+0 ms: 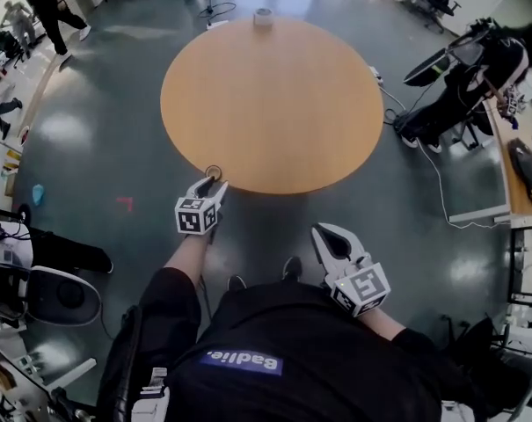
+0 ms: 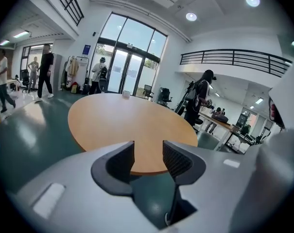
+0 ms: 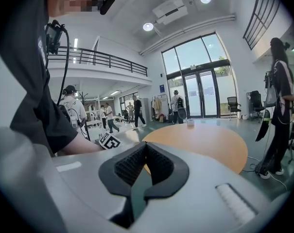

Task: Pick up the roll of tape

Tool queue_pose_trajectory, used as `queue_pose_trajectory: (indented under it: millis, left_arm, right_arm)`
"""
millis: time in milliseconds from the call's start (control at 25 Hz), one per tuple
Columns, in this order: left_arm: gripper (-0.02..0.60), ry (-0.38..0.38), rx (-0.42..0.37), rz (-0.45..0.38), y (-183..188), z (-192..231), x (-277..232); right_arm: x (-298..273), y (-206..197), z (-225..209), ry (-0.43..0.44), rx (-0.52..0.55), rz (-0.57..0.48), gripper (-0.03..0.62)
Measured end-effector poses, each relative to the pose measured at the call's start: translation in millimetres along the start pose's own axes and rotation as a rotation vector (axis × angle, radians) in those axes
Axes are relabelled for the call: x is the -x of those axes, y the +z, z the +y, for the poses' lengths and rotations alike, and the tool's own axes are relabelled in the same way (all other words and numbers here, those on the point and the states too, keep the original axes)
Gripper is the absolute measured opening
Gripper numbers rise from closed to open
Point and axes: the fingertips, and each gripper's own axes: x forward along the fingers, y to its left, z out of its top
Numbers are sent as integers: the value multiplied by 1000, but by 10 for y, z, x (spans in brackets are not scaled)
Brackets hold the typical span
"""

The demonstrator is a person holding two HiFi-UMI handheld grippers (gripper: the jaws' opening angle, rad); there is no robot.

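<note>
A round wooden table (image 1: 274, 104) fills the middle of the head view. A small dark ring (image 1: 214, 172), possibly the roll of tape, lies at the table's near edge. My left gripper (image 1: 210, 184) points at it, tips just short of the ring. In the left gripper view that gripper (image 2: 147, 149) stands open, with only the table edge (image 2: 147, 166) in the gap; the ring does not show there. A small white roll-like thing (image 1: 263, 16) (image 2: 126, 94) (image 3: 190, 122) stands at the far edge. My right gripper (image 1: 324, 234) (image 3: 147, 149) hangs shut and empty below the table.
A person in black (image 1: 477, 69) stands by a desk (image 1: 512, 148) right of the table, with cables (image 1: 433, 170) on the floor. Other people (image 1: 50, 7) walk at the far left. Chairs and equipment (image 1: 46, 280) crowd the left. Glass doors (image 2: 127, 67) lie beyond the table.
</note>
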Motion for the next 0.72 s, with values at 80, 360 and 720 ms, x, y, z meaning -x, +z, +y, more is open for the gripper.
queue_pose_trajectory:
  millis: [80,360,720]
  left_arm:
    - [206,7,24,8,-36,72,-79]
    - [238,50,152,20,-203,405,-244]
    - [285,116,210,63,-364,733,-460]
  right_arm:
    - [14,3,-49,-13,1,5,6]
    - [73,-57,-134,-53,2,35,6]
    - [53,-148,-259,-83,7,71,6]
